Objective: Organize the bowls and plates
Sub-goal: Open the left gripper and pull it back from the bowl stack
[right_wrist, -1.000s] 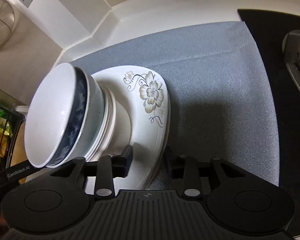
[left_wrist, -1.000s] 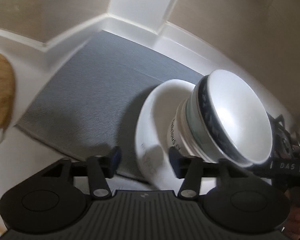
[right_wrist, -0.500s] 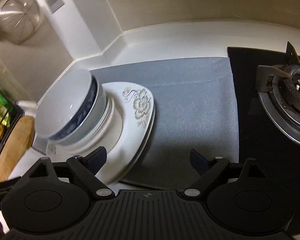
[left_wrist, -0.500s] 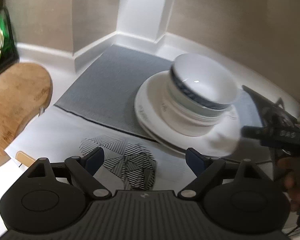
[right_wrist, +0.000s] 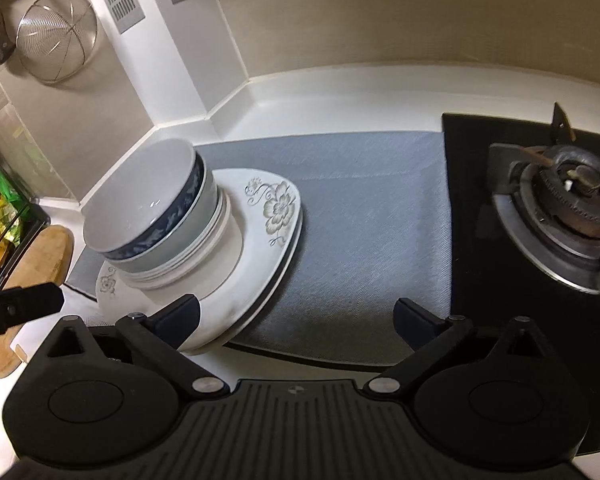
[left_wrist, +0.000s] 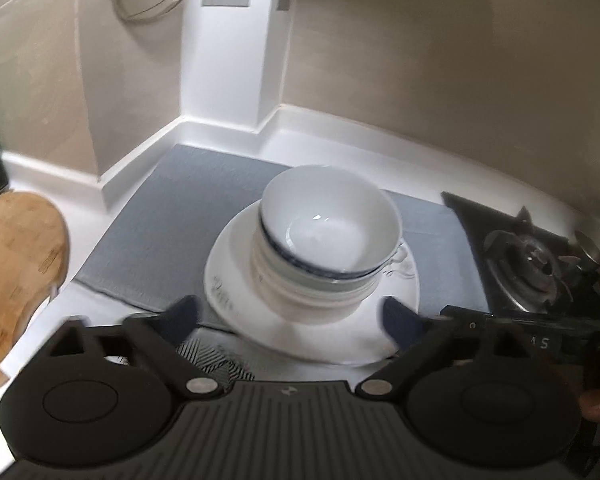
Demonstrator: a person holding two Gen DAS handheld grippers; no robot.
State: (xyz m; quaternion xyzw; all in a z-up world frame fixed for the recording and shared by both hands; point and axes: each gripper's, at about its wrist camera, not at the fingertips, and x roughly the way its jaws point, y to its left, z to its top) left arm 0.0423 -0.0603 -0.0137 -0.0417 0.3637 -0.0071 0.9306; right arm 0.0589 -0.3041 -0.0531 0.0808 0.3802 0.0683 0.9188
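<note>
1. My left gripper [left_wrist: 288, 318]: fingers spread wide, nothing between them. Blue tips sit either side of the near edge of the plate stack, not touching it as far as I can tell; the view is blurred.
2. My right gripper [right_wrist: 296, 314]: fingers wide apart too, empty. The left tip overlaps the near rim of the flowered plate [right_wrist: 276, 216] in view; contact I can't confirm. The right tip hangs over the grey mat [right_wrist: 364, 216].
3. Task's things: nested bowls [left_wrist: 328, 236], the top one with a blue band, stand upright on the stacked plates. The plates lie partly on the mat and overhang its front-left edge onto the white counter [right_wrist: 332, 96].
4. Progress, my judgement: stacking looks done. Bowls are nested, plates piled, all in one tower. I see no loose dishes in either view. What's left, if anything, is nudging the stack fully onto the mat, or just backing off.
5. Pose: both grippers are low at the counter's front, aimed toward the back corner, left one roughly centred on the stack, right one offset to its right. Part of each shows in the other's view.
6. Further out: gas burner [right_wrist: 568, 208] right of the mat, wooden board [left_wrist: 16, 264] to the left, wire strainer [right_wrist: 56, 36] hanging on the wall. A patterned black-and-white item [left_wrist: 216, 358] lies just in front of the stack.
</note>
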